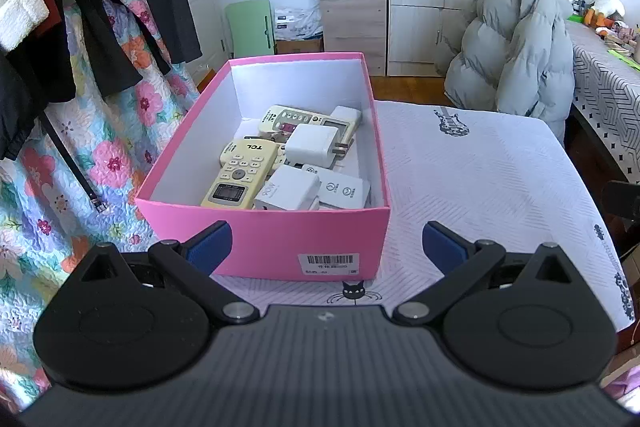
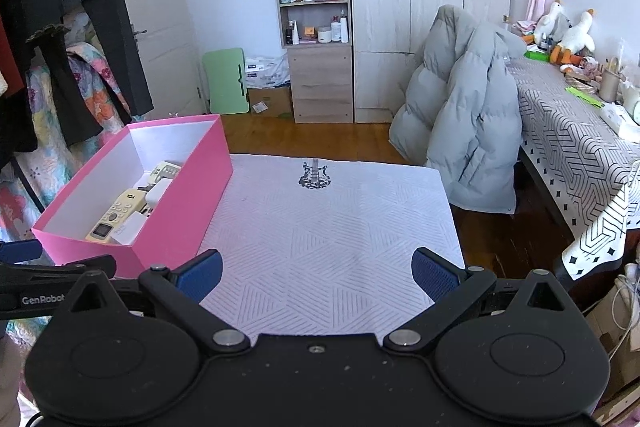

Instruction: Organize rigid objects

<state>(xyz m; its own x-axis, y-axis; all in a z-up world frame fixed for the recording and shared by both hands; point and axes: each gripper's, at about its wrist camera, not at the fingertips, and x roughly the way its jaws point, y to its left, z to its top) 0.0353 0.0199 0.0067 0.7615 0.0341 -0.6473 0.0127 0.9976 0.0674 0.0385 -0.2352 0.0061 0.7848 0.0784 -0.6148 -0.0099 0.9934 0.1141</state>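
Just ahead of the left hand-held gripper (image 1: pixel 326 247), whose blue pads stand wide apart and hold nothing, sits the pink box (image 1: pixel 280 235), its near wall with the barcode label between the two fingers and a little beyond them. The right hand-held gripper (image 2: pixel 316 277) is likewise spread and empty, over bare white cloth (image 2: pixel 332 227) on the bench, with the box off to its left. Inside the box, past the near wall, lie the white chargers (image 1: pixel 288 189) and the yellowed TCL remote (image 1: pixel 240 173), and further in a second remote (image 1: pixel 290 117) with another white charger (image 1: pixel 312 145) resting across it, prongs out. No loose item shows on the cloth, so the sorting looks close to done; the risks are mostly about the box. It stands near the left edge of the bench, beside the hanging floral quilt (image 1: pixel 52 163), so a push from the left gripper toward that side could slide it off. A pinch on the thin card wall could buckle it or tip the box, and the piled chargers would shift. Reaching in, a finger could catch the exposed prongs. Further off, the grey padded coat (image 2: pixel 460 123) over a chair is well clear.
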